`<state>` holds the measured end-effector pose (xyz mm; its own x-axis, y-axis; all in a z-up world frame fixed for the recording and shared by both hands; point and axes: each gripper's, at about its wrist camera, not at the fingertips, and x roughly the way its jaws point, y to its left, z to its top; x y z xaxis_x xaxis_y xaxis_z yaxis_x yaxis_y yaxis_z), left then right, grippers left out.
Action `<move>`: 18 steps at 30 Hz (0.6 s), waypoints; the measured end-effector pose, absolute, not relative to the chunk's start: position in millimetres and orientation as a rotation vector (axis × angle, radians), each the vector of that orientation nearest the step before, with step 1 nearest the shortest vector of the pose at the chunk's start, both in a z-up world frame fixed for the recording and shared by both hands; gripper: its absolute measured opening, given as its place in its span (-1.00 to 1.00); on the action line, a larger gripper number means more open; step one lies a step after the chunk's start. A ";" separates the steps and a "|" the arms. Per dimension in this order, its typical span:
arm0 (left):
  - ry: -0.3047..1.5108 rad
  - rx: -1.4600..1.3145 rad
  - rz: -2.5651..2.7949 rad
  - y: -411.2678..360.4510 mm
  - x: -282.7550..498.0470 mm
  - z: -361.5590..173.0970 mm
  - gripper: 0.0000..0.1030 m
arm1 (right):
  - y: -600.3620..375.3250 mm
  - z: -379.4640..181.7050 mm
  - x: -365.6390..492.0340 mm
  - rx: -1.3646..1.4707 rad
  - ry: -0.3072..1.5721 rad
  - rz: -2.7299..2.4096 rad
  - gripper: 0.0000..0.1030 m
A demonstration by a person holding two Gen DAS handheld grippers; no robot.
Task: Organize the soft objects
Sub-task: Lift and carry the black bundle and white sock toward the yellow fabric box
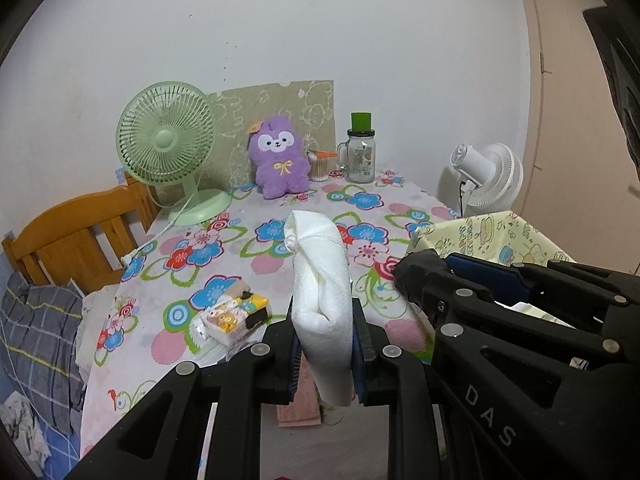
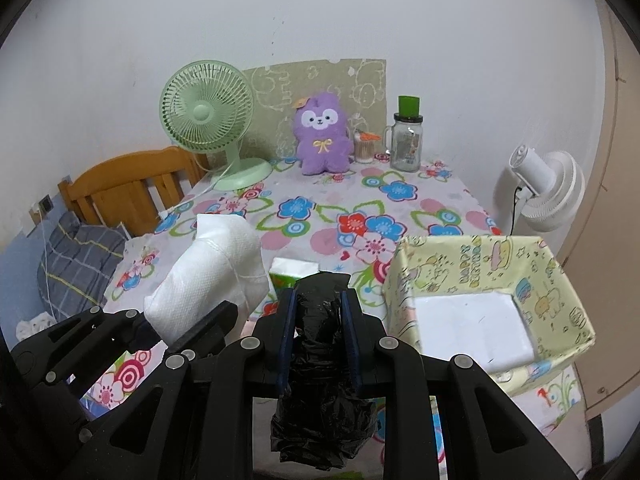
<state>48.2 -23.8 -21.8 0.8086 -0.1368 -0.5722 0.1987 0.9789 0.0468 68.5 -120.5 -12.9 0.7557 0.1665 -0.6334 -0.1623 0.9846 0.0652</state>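
The left gripper [image 1: 325, 354] is clamped on a soft, dimpled white paper-towel bundle [image 1: 322, 280], folded and standing upright between its blue pads. The right gripper [image 2: 319, 338] pinches a crinkled, glossy black plastic bag roll [image 2: 320, 376], which sags below its closed fingers. Just right of and ahead of the right gripper sits an open, square yellow cartoon-print box [image 2: 486, 276] on the floral tablecloth [image 2: 320, 216]. A small green-sided tissue pack [image 2: 293, 272] lies just beyond its fingertips.
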 end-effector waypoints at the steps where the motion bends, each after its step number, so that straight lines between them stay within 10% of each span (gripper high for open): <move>1: 0.601 0.108 -0.181 -25.7 48.9 -19.7 -0.63 | -121.7 -11.8 68.8 0.007 0.690 0.180 -0.50; 18: 0.595 0.115 -0.172 -57.8 61.9 -0.9 -0.63 | -155.9 7.0 86.8 0.000 0.683 0.190 -0.50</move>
